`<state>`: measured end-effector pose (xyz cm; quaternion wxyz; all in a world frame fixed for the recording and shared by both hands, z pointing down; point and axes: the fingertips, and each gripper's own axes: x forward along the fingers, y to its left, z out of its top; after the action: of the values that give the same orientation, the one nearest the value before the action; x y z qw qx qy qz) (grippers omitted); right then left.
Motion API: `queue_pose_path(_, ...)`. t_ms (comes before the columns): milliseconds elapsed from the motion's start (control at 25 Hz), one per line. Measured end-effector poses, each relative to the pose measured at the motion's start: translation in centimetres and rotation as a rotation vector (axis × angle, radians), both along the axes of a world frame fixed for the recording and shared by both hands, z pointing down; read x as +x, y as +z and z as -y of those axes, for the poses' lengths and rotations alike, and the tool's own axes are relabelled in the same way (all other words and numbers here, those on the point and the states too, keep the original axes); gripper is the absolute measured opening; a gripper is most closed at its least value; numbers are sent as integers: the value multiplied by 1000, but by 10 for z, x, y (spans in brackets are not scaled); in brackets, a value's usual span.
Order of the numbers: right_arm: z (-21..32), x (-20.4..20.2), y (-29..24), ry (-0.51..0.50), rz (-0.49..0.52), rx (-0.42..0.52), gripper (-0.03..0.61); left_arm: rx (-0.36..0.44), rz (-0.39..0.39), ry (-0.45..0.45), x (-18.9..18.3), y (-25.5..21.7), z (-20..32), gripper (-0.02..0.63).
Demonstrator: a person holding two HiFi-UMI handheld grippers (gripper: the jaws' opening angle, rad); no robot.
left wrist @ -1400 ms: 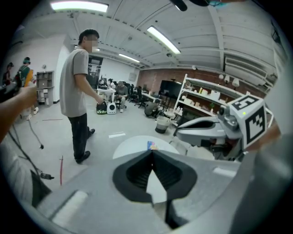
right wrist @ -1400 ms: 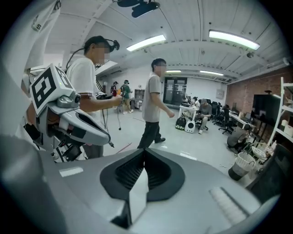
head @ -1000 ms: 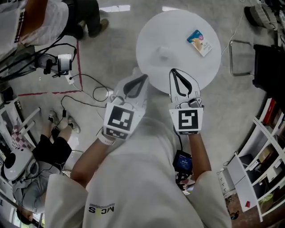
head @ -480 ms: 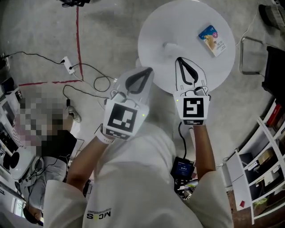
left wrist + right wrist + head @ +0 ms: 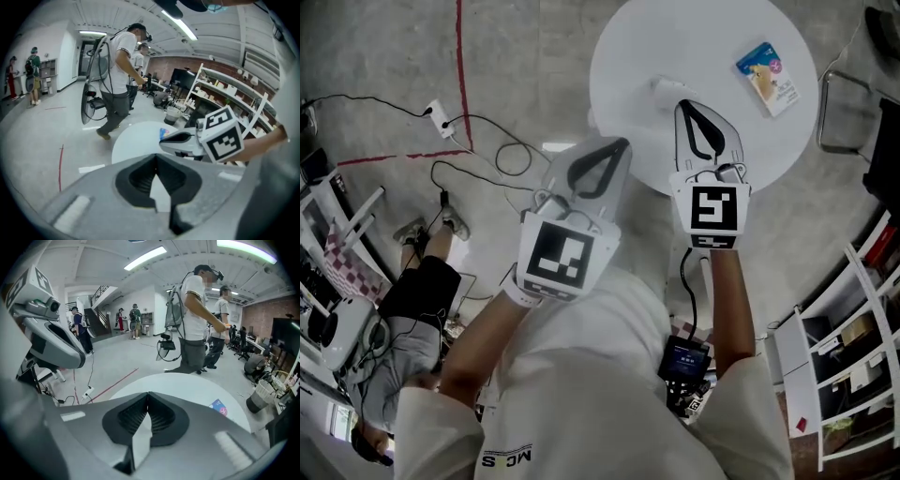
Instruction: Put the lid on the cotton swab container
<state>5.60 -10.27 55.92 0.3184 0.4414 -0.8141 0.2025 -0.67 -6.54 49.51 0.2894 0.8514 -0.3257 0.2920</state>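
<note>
With left tongs [image 5: 622, 144] and right tongs [image 5: 683, 104] both pressed together and empty, the small blue-printed packet [image 5: 769, 77] on the round white bench [image 5: 703, 37] lies forward-right, nearer the right tongs.

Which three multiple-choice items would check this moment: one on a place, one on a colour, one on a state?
1. Where does the small packet lie?
A. on a shelf
B. on the round table
C. on a chair

2. What colour is the tape line on the floor?
A. red
B. yellow
C. blue

3. How does the right gripper stand?
A. wide open
B. shut on the packet
C. shut, holding nothing

Key:
1 B, the packet rests on the tabletop near its far edge.
2 A, the line shows red in the head view.
3 C, in the right gripper view the jaws meet at the tips with nothing between them.
</note>
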Motion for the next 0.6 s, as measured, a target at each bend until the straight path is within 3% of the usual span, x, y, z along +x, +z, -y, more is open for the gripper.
queue_pose_path(600, 16, 1, 28, 12, -12, -19, -3, -29, 7, -25, -7, 19, 2, 0)
